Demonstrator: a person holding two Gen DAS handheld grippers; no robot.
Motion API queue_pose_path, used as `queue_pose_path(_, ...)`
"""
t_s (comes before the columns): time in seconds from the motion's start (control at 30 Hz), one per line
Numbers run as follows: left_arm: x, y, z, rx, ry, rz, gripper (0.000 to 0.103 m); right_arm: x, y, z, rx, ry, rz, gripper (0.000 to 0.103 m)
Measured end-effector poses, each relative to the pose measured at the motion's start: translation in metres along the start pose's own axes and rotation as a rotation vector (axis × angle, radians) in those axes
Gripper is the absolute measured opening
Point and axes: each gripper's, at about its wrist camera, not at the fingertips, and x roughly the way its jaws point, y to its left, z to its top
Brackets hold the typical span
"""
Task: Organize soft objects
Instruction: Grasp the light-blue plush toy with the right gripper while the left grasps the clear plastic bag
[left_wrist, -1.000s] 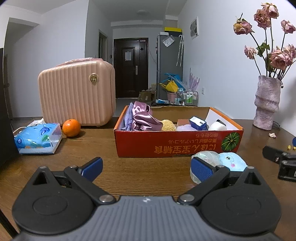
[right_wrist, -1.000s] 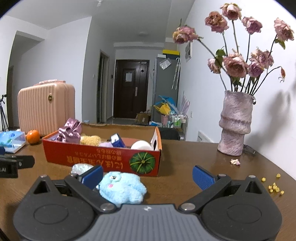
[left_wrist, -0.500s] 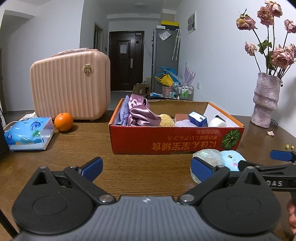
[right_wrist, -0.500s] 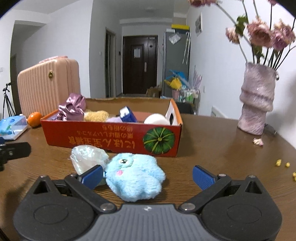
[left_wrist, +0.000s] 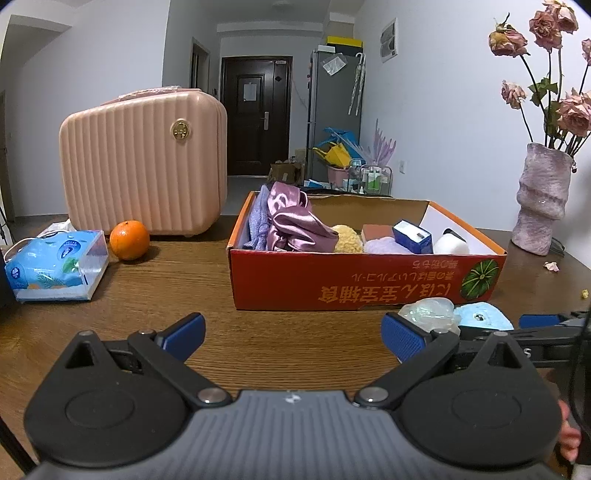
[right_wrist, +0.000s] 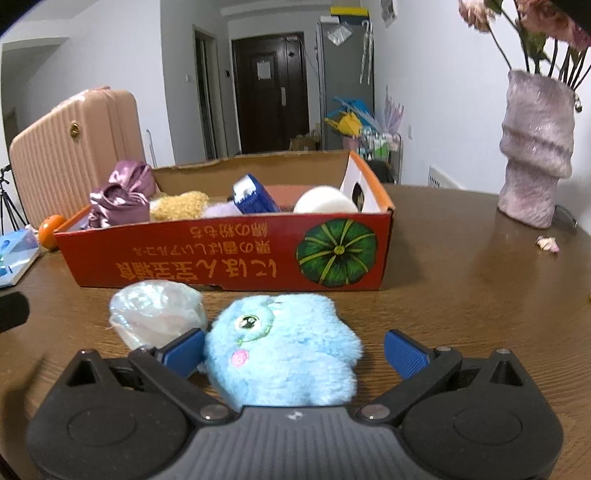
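Observation:
A fluffy light-blue plush toy (right_wrist: 284, 343) lies on the brown table between the open fingers of my right gripper (right_wrist: 295, 350), touching the left pad. A crumpled clear plastic bundle (right_wrist: 159, 314) sits just left of it. Behind both stands the red cardboard box (right_wrist: 229, 258) holding purple satin cloth (right_wrist: 122, 195), a yellow fuzzy piece, a blue carton and a white roll. In the left wrist view my left gripper (left_wrist: 291, 332) stands open over bare table, with the box (left_wrist: 369, 280) ahead, the plush (left_wrist: 484, 319) and the right gripper's blue pad (left_wrist: 539, 320) at the right.
A pink ribbed suitcase (left_wrist: 144, 166), an orange (left_wrist: 129, 240) and a blue tissue pack (left_wrist: 55, 266) stand at the left. A mauve vase (right_wrist: 535, 155) with dried roses stands at the right back. Small crumbs and a petal (right_wrist: 548, 243) lie on the table near it.
My right gripper has moved forward and down until the blue plush lies between its open fingers. The left gripper has stayed open and shifted only slightly.

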Motion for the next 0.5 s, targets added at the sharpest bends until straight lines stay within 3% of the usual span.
queue_pose_path(0.07, 0.001, 0.001, 0.0, -0.001, 0.003, -0.004, 0.103, 0.004, 0.003, 0.001, -0.003, 0.008, -0.001, 0.101)
queue_pose_path(0.2, 0.001, 0.0, -0.001, 0.004, 0.007, -0.009, 0.103, 0.01, 0.008, -0.001, -0.031, 0.04, -0.002, 0.084)
queue_pose_path(0.37, 0.001, -0.002, -0.001, 0.007, 0.001, -0.007, 0.103, 0.006, 0.007, -0.002, -0.029, 0.032, -0.006, 0.078)
queue_pose_path(0.5, -0.001, -0.004, -0.001, 0.01, -0.007, -0.007, 0.103, -0.008, 0.005, 0.0, -0.023, -0.025, -0.021, 0.076)
